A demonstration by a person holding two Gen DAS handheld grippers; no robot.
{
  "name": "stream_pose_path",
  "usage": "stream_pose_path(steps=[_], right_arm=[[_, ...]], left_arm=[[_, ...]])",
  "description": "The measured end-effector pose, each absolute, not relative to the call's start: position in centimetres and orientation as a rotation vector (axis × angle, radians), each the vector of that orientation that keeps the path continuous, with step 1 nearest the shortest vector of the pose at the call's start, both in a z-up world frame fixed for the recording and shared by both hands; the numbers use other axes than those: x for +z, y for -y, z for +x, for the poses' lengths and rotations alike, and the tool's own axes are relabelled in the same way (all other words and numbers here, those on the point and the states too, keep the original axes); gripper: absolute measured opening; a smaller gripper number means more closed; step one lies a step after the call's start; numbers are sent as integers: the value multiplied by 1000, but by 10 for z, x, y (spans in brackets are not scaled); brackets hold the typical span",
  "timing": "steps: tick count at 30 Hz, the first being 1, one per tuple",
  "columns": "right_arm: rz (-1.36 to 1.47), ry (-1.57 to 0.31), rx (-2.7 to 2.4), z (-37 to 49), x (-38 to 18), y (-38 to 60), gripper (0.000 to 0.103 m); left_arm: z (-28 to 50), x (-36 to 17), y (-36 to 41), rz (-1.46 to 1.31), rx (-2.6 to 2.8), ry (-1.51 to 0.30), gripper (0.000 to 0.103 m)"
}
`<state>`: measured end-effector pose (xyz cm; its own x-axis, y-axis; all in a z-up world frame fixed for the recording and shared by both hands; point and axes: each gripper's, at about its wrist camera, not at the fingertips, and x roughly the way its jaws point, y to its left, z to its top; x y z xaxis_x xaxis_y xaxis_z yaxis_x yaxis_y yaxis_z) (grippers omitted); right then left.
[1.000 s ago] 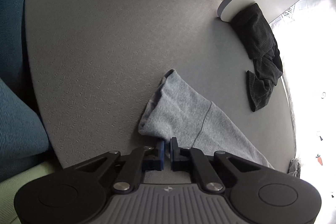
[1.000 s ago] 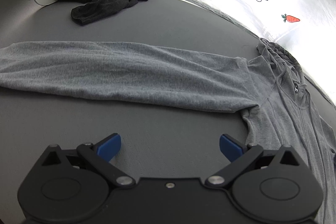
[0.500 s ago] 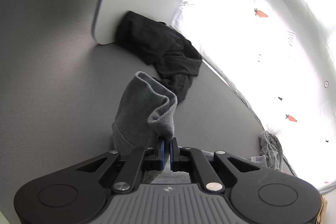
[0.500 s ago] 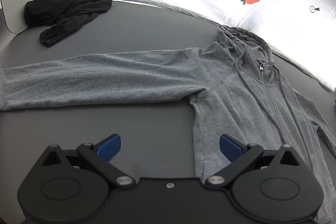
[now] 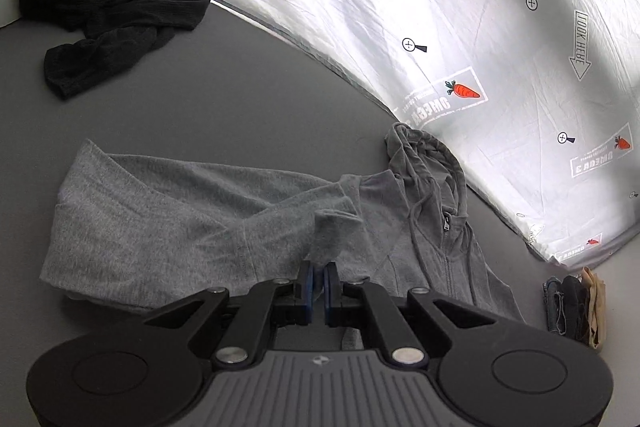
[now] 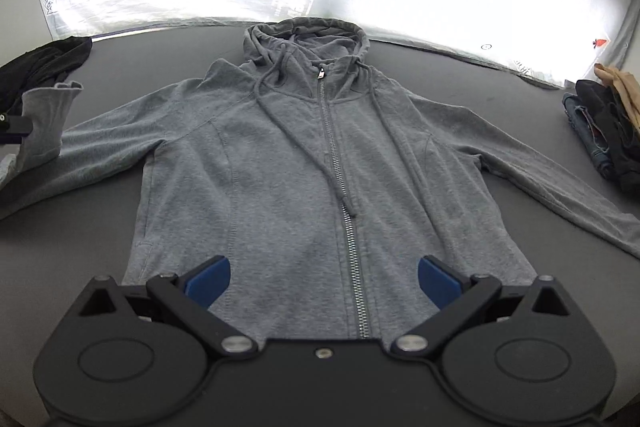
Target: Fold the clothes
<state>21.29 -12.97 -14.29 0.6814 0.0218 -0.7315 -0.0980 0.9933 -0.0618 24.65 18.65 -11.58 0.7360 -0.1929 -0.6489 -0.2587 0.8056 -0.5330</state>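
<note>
A grey zip hoodie (image 6: 280,167) lies face up on the dark grey table (image 6: 80,247), hood toward the bright sheet. My left gripper (image 5: 319,281) is shut on the cuff of one sleeve (image 5: 332,227), lifted and doubled back over the rest of that sleeve (image 5: 160,219) toward the hoodie's body. In the right wrist view the raised cuff (image 6: 48,119) shows at the left edge. My right gripper (image 6: 324,281) hangs open above the hoodie's lower hem, nothing between its blue pads. The other sleeve (image 6: 540,183) lies stretched out to the right.
A crumpled black garment (image 5: 108,19) lies at the table's far left. A small stack of folded clothes (image 6: 604,123) sits at the right edge. A backlit white sheet with carrot prints (image 5: 440,27) runs along the far side.
My left gripper carried the sleeve cuff across the table toward the hoodie's body, folding the sleeve over itself. My right gripper swept right from the sleeve to over the hoodie's front, staying open.
</note>
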Motion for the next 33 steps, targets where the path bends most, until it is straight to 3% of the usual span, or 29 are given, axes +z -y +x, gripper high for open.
stream_pose_path(steps=[8,16,18,19,21,22,23,26,33], right_arm=[[418,-781,470,265,-114,196,96],[707,-974,678,349,-163,186,92],[716,-1000,729,356,-169,176,85],[718,-1019,751,359,-172,169,76],[719,-1060,756,366,-179,161,46],[703,-1070,732,369,-180,159,20],[683,-1061,712,370,-179,161,12],[622,-951,678,372,-161,180,0],[594,-609,410,393,-96,300,0]], left_arm=[[265,-132,-71,-457,-25,-760,5],[271,-129,-25,-391,-52,-776,5],[273,-129,-23,-388,-42,-785,5],[274,-130,-23,-390,-37,-790,5],[274,-128,-21,-380,-37,-799,5],[274,-126,-20,-374,-41,-801,5],[273,-124,-19,-369,-46,-804,5],[275,-117,-15,-334,-61,-800,8],[291,-93,-15,-287,-74,-751,22]])
